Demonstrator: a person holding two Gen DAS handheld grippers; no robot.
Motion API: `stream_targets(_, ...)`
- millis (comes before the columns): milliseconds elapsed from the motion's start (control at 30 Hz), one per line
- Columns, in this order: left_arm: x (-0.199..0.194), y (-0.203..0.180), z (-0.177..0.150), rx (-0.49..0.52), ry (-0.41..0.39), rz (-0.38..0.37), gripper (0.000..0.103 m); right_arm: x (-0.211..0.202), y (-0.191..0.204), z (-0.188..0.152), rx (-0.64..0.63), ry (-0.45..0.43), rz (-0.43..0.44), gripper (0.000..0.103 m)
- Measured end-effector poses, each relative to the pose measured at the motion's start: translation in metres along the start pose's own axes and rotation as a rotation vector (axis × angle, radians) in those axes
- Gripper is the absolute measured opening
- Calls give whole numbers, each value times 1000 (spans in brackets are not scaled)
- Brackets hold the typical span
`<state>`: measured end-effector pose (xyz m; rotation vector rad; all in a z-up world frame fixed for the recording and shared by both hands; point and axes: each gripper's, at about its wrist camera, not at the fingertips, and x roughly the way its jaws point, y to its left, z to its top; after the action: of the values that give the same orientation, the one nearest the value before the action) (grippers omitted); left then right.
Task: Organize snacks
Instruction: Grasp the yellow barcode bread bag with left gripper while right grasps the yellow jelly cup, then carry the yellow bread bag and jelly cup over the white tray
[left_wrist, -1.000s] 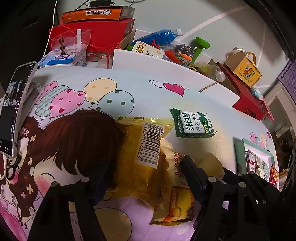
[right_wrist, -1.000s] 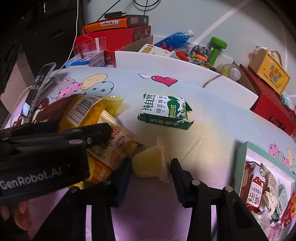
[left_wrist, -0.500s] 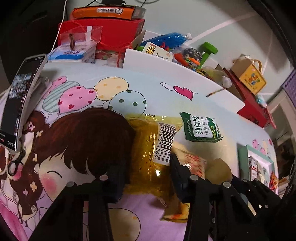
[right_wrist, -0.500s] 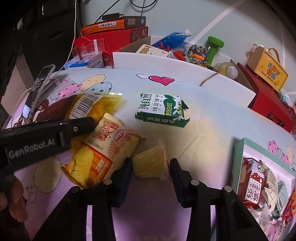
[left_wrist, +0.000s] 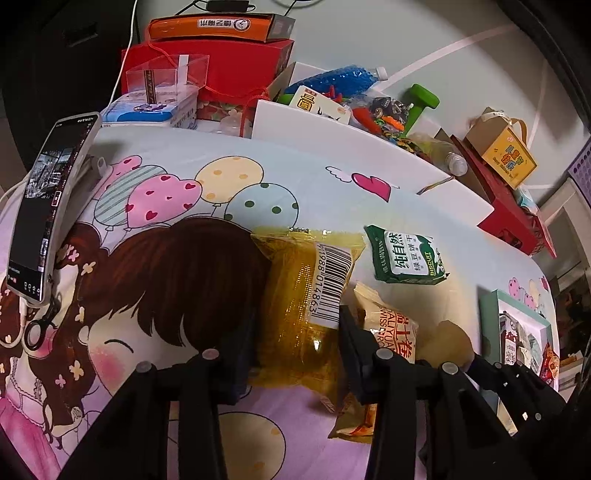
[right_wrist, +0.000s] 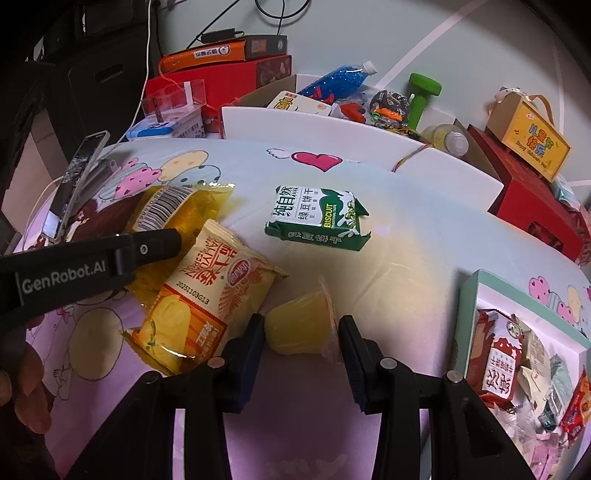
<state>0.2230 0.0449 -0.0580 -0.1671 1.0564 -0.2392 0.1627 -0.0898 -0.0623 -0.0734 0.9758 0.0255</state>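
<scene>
Closing its jaws, the left gripper (left_wrist: 297, 347) squeezes the yellow barcode packet (left_wrist: 306, 302) on the cartoon cloth (left_wrist: 177, 266). The right gripper (right_wrist: 301, 332) clamps the jelly cup (right_wrist: 299, 325). Risk: crinkly film may slip, dragging the overlapping orange packet (right_wrist: 207, 302).

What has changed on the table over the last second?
The left gripper has narrowed around the clear yellow packet; its jaws are closing and the pads now sit against the packet's sides. The orange roll packet, earlier partly hidden behind that gripper, now shows fully. The right gripper still brackets the jelly cup, and the green biscuit pack has not moved.
</scene>
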Motion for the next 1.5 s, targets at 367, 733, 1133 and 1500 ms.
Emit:
stream_targets(367,-15,-7,1,19,-14,31,43,-15,-10,-2,38,-14,7,40)
stream_targets(733,-51,-25,5,73,-68,61,43,-51,-24,-5,84,-60,2,40)
stream_targets(1133,-78,-51,0,119,-100,58,43,-81,-47,-17,146,-83,-12,40)
stream_targets(1500,-87,-92,-17,205,-92,63,43,-110,-80,-38,223,-103,-42,40)
